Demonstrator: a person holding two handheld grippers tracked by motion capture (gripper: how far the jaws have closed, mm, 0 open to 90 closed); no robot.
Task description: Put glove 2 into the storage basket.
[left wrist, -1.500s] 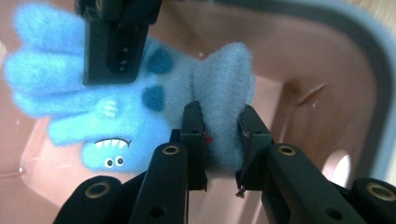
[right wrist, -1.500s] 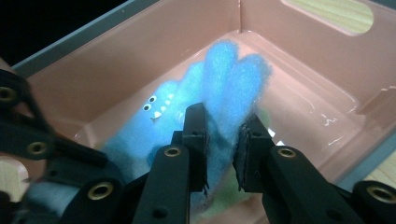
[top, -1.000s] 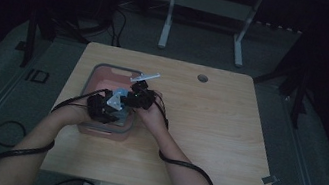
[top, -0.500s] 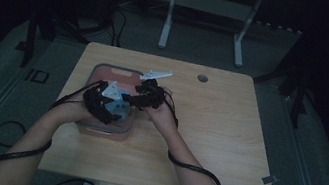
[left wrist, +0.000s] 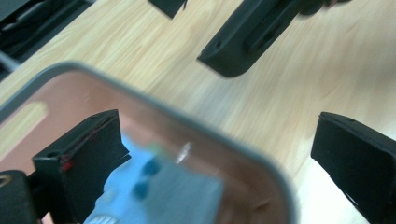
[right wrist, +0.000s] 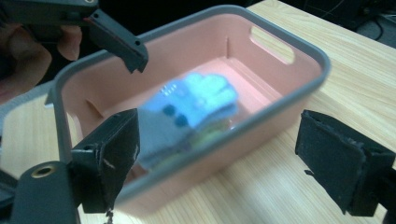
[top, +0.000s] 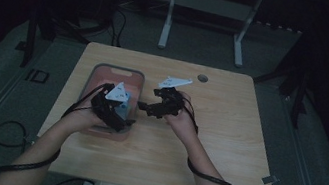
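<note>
- The left gripper (top: 128,123) hangs over the pink bin (top: 100,72) at about 9 o'clock on the wooden table (top: 224,148). Its jaws have just been opening and now stand wide, with nothing pressed between them.
- The right gripper (top: 143,108) sits just outside the bin's 3 o'clock wall. Its jaws too have just been opening and stand wide and empty.
- The blue bundle (right wrist: 187,109), which looks like folded cloth or a glove, though blur hides the details, lies inside the bin, free of both grippers. In the left gripper view it (left wrist: 154,186) sits just beside one jaw.
- The step in hand looks like the release and pull-away after placing.
- To do it well, each hand should lift straight up until the jaws stand above the grey rim (right wrist: 299,42), then swing away.
- Jaws should stay wide throughout, so a pad does not snag the fabric and drag it out.
- The trailing cables should be kept off the bin's wall, which could tip it.
</note>
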